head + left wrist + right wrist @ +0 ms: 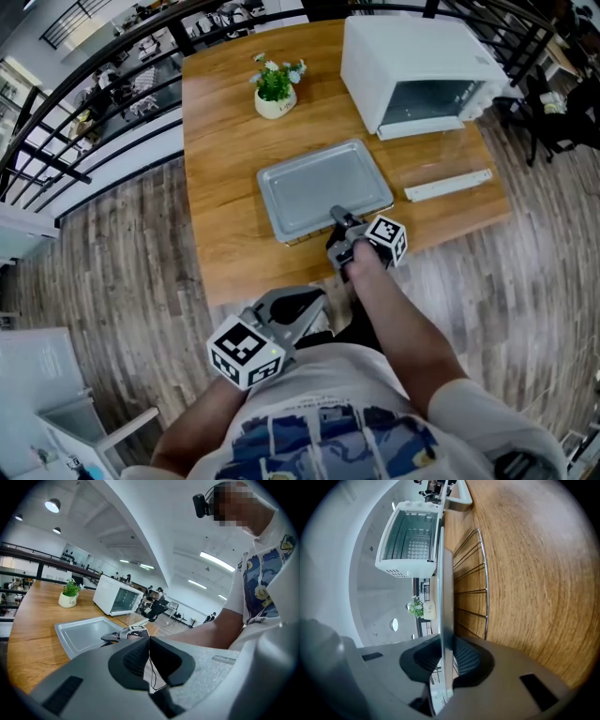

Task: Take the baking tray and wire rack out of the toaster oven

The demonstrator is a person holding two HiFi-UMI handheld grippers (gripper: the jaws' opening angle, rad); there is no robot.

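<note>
Right gripper (446, 656): jaws clamped on the near rim of the baking tray (319, 187), pads pressing both faces of the sheet metal.
Baking tray: out of the oven, flat near the middle of the wooden table (225, 169), empty.
Wire rack (480, 573): seen only in the right gripper view, under the tray, between it and the tabletop (contact with either not clear).
Toaster oven (412, 56): white, at the table's far right corner; cavity empty.
Oven door (448, 185): dropped open, glass panel lying level toward the tray.
Left gripper (317, 298): jaws closed together, nothing held, hanging off the table's near edge by the person's torso.
Potted plant (276, 89): far side of the table, left of the oven.
</note>
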